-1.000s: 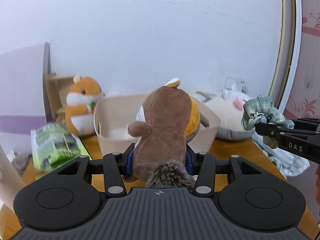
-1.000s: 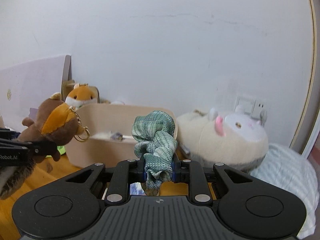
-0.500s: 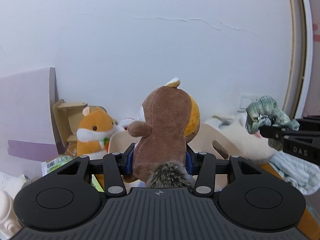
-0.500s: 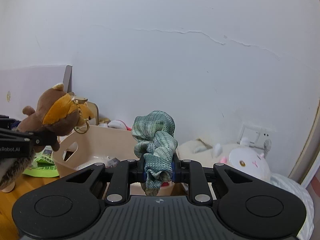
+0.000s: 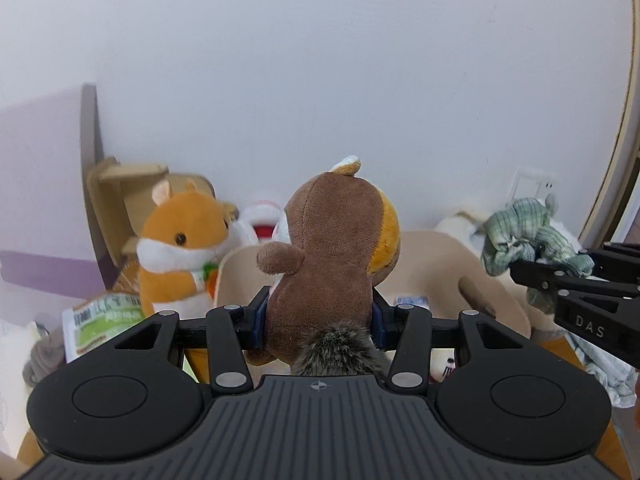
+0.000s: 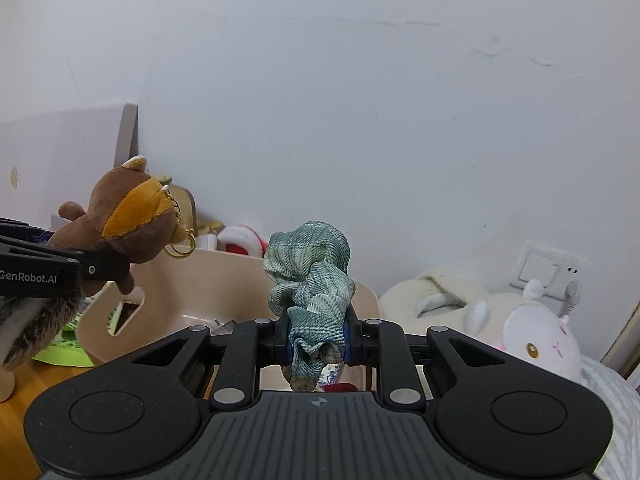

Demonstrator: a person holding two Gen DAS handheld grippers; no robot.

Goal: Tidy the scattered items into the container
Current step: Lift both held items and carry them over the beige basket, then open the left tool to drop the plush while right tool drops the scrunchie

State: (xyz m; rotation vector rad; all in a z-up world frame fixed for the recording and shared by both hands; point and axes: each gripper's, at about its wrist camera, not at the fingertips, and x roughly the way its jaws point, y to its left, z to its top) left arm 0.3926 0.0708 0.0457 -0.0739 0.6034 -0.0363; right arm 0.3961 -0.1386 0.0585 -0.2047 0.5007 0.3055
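Note:
My left gripper (image 5: 318,322) is shut on a brown plush squirrel (image 5: 332,252) with an orange face, a grey tail and a gold key ring; it also shows in the right wrist view (image 6: 128,224). My right gripper (image 6: 316,338) is shut on a green plaid scrunchie (image 6: 310,276), which also shows at the right of the left wrist view (image 5: 520,236). Both are held in the air just in front of and above the beige plastic bin (image 5: 444,268), seen in the right wrist view too (image 6: 208,280). The bin holds a few small items.
An orange hamster plush (image 5: 180,248) stands left of the bin by a wooden shelf (image 5: 116,196). A green packet (image 5: 104,320) lies on the wooden table. A white bunny plush (image 6: 520,336) and striped cloth (image 6: 616,408) lie right of the bin. A white wall is behind.
Both grippers have moved closer to the bin with their items still held. The views tilted up half a second ago and have tilted down a little since.

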